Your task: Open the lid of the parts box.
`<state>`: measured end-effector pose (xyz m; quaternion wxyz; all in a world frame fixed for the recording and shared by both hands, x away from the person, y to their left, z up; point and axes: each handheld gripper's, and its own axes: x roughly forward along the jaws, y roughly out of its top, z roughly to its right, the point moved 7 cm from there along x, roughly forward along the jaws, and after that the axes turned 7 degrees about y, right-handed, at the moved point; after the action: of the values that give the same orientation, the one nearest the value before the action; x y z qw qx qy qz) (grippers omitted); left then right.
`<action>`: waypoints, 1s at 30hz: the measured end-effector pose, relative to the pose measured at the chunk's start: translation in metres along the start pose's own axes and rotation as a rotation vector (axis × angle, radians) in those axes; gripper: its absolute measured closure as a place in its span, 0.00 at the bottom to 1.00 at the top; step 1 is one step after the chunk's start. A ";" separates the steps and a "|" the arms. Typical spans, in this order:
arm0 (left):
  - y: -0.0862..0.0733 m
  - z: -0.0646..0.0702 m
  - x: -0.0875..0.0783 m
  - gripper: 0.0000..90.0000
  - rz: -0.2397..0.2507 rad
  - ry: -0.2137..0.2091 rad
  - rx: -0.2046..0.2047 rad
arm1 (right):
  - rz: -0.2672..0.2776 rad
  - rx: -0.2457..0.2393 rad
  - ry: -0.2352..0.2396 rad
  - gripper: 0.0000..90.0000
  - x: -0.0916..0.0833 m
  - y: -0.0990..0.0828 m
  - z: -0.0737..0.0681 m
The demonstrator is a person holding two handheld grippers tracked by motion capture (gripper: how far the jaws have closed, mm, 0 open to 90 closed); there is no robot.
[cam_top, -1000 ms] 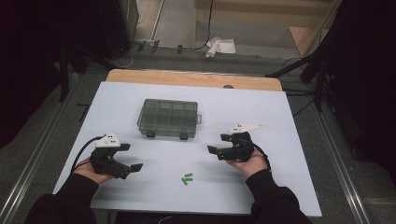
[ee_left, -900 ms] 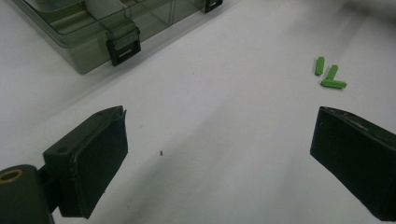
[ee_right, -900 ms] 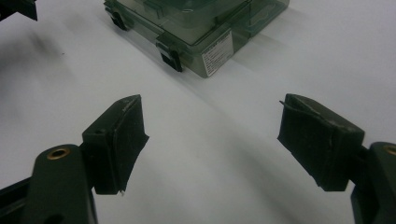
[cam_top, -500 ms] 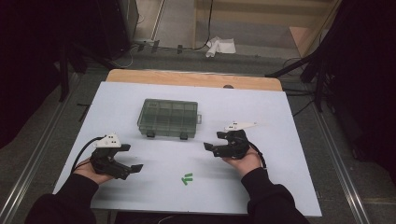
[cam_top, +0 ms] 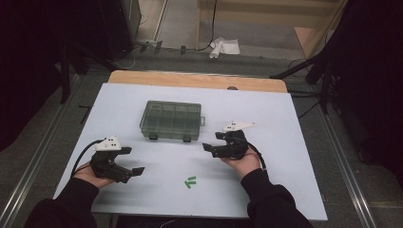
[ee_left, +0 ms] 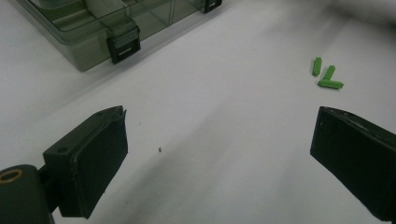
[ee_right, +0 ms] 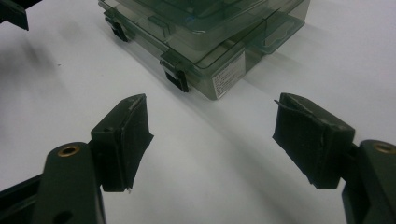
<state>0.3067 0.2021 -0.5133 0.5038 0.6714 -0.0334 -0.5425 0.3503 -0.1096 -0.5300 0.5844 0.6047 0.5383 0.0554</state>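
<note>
Moved since earlier frames: right gripper [cam_top: 216, 143] has crept up and left in the high view, closer to the box; its jaws have just been narrowing a little, with nothing between them. Left gripper [cam_top: 132, 171] sits where it was.
Task's thing: green-tinted compartment box [cam_top: 171, 119], lying flat at the upper centre of the high view on the white tabletop [cam_top: 285, 123].
Box state: lid down, both dark latches [ee_right: 176, 77] along its near edge look fastened.
Right gripper state: jaws apart, empty, aimed at the box's near right corner, near it but not touching.
Left gripper state: jaws wide apart, empty, low at the lower left of the high view, well apart from the box.
Other things: three small green pieces [cam_top: 190, 181] lie loose on the tabletop at the lower centre, between the two hands; untouched.
Done so far: by my judgement, nothing beyond the approach; box unopened, pieces not picked up.
Left to do: likely reach the latches, open the lid, then deal with the green pieces.
Progress: very start.
</note>
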 end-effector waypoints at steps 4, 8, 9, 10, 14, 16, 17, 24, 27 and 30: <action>-0.003 0.000 -0.003 0.04 0.002 0.006 -0.004 | 0.000 0.000 0.003 0.31 0.003 0.003 0.000; -0.005 0.000 -0.004 0.04 0.002 0.011 -0.008 | -0.003 -0.001 0.009 0.32 0.006 0.004 -0.001; -0.006 0.000 -0.005 0.04 0.002 0.014 -0.009 | -0.002 -0.010 0.005 0.32 0.007 0.006 -0.002; -0.006 0.000 -0.005 0.04 0.001 0.015 -0.011 | -0.002 -0.010 0.005 0.32 0.007 0.006 -0.002; -0.005 0.000 -0.004 0.04 0.007 0.006 -0.025 | -0.007 -0.019 0.010 0.34 0.010 0.008 -0.002; -0.002 -0.001 0.000 0.05 0.007 -0.002 -0.028 | -0.009 -0.012 0.007 0.35 0.012 0.010 -0.002; 0.002 -0.002 0.004 0.10 0.008 0.001 -0.020 | -0.013 -0.011 0.000 0.36 0.014 0.011 0.000; 0.013 -0.019 0.017 0.10 0.010 0.034 -0.023 | -0.008 -0.009 -0.001 0.39 0.018 0.014 0.004; 0.016 -0.030 0.019 0.10 0.022 0.049 -0.044 | -0.010 -0.011 -0.001 0.40 0.021 0.013 0.006; 0.020 -0.037 0.023 0.10 0.018 0.062 -0.055 | -0.011 -0.015 0.004 0.40 0.023 0.014 0.006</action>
<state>0.3543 0.2022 -0.5187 0.5280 0.6732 -0.0090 -0.5176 0.3723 -0.0936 -0.5344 0.5881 0.5974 0.5421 0.0575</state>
